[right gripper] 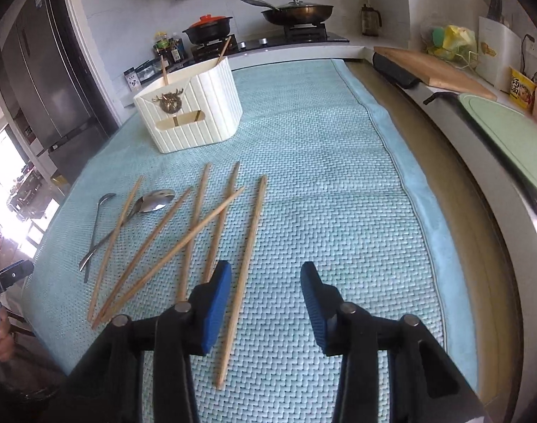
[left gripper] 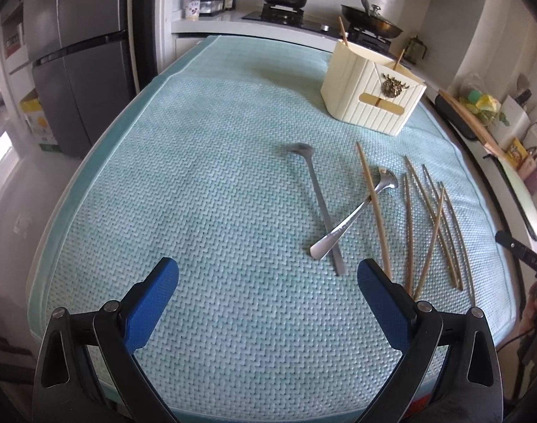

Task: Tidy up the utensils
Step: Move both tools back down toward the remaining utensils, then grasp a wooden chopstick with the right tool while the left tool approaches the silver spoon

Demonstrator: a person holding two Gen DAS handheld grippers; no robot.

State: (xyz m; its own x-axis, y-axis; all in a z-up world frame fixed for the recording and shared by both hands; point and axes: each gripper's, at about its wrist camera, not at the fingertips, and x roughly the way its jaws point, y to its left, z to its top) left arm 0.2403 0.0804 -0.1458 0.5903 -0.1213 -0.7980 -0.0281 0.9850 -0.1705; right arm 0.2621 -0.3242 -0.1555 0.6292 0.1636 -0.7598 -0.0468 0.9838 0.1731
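- Both grippers hang above a light-blue woven mat (left gripper: 205, 183) with blue-padded fingers pointing down and forward.
- Left gripper (left gripper: 267, 271): jaws spread wide, nothing between them, only bare mat below.
- Right gripper (right gripper: 266, 269): jaws partly apart and holding nothing; one wooden chopstick (right gripper: 245, 268) lies on the mat in the gap, close beside the left finger, and no pad presses on it.
- Five more loose chopsticks (right gripper: 169, 243) lie fanned and crossing one another on the mat, left of that one in the right wrist view.
- Two metal spoons (left gripper: 326, 218) lie crossed like an X near their handle ends, further left; one chopstick lies over the handle of the larger spoon.
- A cream ribbed holder box (right gripper: 194, 109) stands upright at the far part of the mat, well apart from the loose utensils, with two chopsticks (right gripper: 163, 67) already standing in it.
- A stove with a red-lidded pot (right gripper: 208, 28) and a lidded pan (right gripper: 296, 8) sits on the counter beyond the mat.
- A grey fridge (left gripper: 67, 56) stands at the far left.
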